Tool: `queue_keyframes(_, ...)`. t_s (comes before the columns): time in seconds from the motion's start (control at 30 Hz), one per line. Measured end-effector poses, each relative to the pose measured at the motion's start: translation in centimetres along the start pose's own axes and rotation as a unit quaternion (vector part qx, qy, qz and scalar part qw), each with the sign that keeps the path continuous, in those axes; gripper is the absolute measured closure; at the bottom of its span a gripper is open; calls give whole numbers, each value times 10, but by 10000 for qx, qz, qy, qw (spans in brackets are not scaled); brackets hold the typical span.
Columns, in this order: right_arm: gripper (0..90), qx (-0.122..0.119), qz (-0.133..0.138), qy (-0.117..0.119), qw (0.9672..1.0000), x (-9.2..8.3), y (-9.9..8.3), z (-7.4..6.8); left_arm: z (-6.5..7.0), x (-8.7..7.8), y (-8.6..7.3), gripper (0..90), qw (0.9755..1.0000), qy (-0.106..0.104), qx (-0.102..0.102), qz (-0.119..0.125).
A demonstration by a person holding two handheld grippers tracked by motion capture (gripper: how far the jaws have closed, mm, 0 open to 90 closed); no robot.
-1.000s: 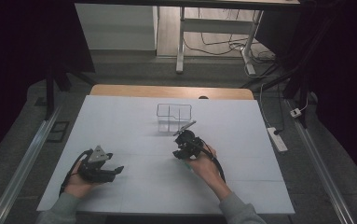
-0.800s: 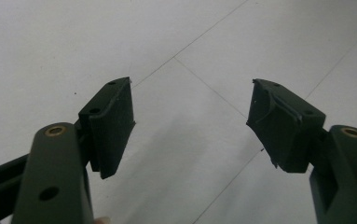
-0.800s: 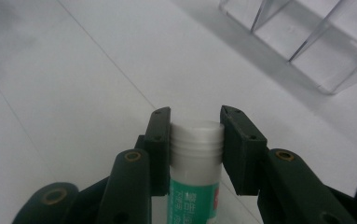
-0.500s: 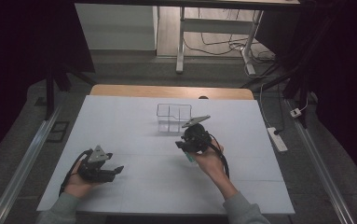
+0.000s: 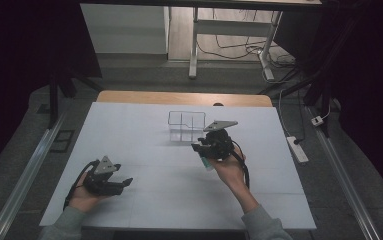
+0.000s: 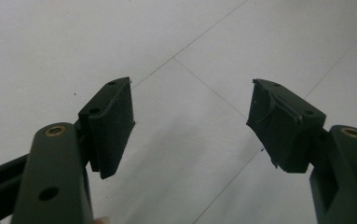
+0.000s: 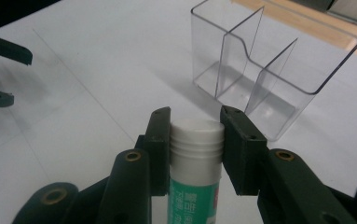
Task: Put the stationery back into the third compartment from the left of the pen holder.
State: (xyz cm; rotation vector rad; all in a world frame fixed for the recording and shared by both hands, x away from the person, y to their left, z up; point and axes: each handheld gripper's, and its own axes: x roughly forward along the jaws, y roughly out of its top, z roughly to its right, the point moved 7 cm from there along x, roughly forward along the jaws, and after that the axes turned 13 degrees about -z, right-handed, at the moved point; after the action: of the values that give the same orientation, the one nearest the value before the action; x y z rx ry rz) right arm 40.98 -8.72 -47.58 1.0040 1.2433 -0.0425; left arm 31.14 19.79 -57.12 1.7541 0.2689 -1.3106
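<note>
Clear plastic makes up the organiser, an open-topped box with thin dividers splitting it into compartments, standing empty near the far middle of the white table. Its open top is probably why the glue stick is carried upright: the right gripper pinches it just below the white cap, one black pad on each side of the ribbed neck, so the green-printed body hangs down between the jaws and could go straight into a slot. In the high view the right gripper sits just in front of the organiser, raised off the table, with the stick's lower end poking out beneath it toward the person. A grip this near the cap leaves most of the body free below, which should let it drop deep into a compartment before the pads meet the rim; which compartment it is meant for I cannot tell. The left gripper rests low at the near left of the table, well apart from the organiser, its jaws spread with nothing between them; its own view shows the left gripper over bare white surface with faint seam lines. Judging by that, it is parked out of the way, leaving the approach to the organiser free.
</note>
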Motion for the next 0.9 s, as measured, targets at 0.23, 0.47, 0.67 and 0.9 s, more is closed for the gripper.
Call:
queue_keyframes(0.23,640,-2,295,-108,9995,-10,5,3,0,0,0,303,10000,6,-25,-18)
queue_keyframes(0.47,640,93,646,-163,9977,-21,15,12,-2,-1,-1,304,10000,8,-75,20)
queue_keyframes(0.67,639,208,863,-209,9958,-22,30,25,-2,-1,-1,303,10000,-10,-56,25)
queue_keyframes(0.9,639,286,1103,-378,9928,-26,47,36,-2,-1,-1,304,10000,-21,-58,35)
